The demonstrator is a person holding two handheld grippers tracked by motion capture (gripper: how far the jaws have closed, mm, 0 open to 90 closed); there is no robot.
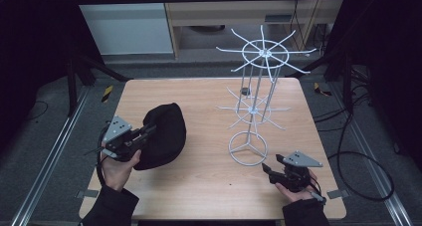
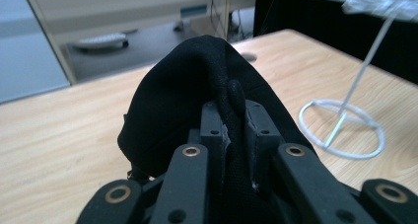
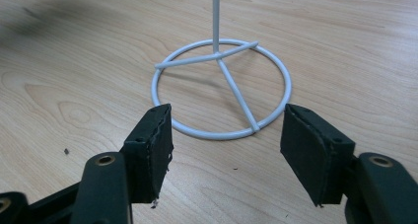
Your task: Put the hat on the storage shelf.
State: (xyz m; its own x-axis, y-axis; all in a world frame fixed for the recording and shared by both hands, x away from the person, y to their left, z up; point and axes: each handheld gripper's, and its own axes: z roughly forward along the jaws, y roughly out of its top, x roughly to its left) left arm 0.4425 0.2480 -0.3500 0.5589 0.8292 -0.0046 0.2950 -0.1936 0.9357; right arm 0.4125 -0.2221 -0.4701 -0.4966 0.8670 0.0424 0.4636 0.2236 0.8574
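while the left gripper (image 2: 235,130) is pinching a fold of the soft black fabric cap (image 1: 164,134), the white wire rack (image 1: 254,106) is standing to its right; the right gripper (image 3: 226,155) is gaping empty at the rack's ring base.

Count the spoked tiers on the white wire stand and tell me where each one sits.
2. The upper tier crowns the white wire stand; the lower, smaller tier sits partway down the poles, above the ring base. None looks hidden.
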